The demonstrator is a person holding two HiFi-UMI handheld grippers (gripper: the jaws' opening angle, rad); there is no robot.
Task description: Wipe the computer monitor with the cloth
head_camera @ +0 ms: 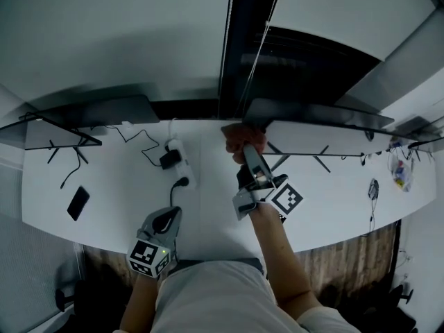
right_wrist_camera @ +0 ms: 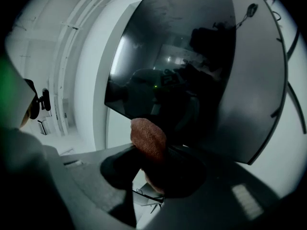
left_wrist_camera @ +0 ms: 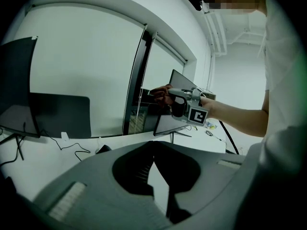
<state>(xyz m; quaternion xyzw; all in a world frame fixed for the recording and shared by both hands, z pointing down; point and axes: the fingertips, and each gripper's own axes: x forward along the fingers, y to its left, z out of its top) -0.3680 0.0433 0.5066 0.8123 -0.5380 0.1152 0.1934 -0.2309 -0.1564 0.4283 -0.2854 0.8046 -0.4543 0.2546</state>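
The reddish-brown cloth (head_camera: pixel 242 137) is pressed against the left edge of the dark monitor (head_camera: pixel 316 112) on the right of the white desk (head_camera: pixel 208 207). My right gripper (head_camera: pixel 248 150) is shut on it. In the right gripper view the cloth (right_wrist_camera: pixel 149 140) bulges from between the jaws, right in front of the black, reflective screen (right_wrist_camera: pixel 192 56). The left gripper view shows the right gripper (left_wrist_camera: pixel 166 94) holding the cloth (left_wrist_camera: pixel 159 92) at the monitor (left_wrist_camera: pixel 169 122). My left gripper (head_camera: pixel 168 216) hangs low by the desk's front edge, holding nothing, with its jaws together (left_wrist_camera: pixel 152 145).
A second monitor (head_camera: pixel 97 111) stands at the desk's left. A white power strip (head_camera: pixel 182 162) with plugs and cables lies mid-desk. A black phone (head_camera: pixel 78 202) lies front left. A mouse-like object (head_camera: pixel 373 188) and a small bag (head_camera: pixel 399 171) sit far right. A dark window post (head_camera: pixel 239 40) rises behind.
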